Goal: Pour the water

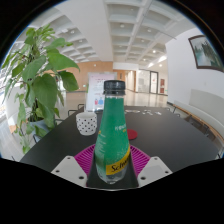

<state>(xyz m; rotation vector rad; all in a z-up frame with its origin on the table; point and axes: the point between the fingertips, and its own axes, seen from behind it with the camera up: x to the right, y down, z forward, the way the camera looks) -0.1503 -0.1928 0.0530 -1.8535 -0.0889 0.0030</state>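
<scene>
Gripper view: gripper [112, 163] clamps the upright green bottle [113, 133] above a dark table [170, 134]; leafy plant [38, 82] alongside, bright hall beyond.

One green bottle [113, 133], one patterned cup [87, 123], one leafy plant [38, 80].

Leafy plant [38, 80] — dark table [170, 135]

The green bottle [112, 135] hid the middle of the tongs [113, 163], so contact between the pink pads [139, 160] and its sides could not be told. Its label lettering was too small to read. At ten o'clock, the plant's [40, 80] pot was hidden below the worktop [170, 130] edge.
</scene>
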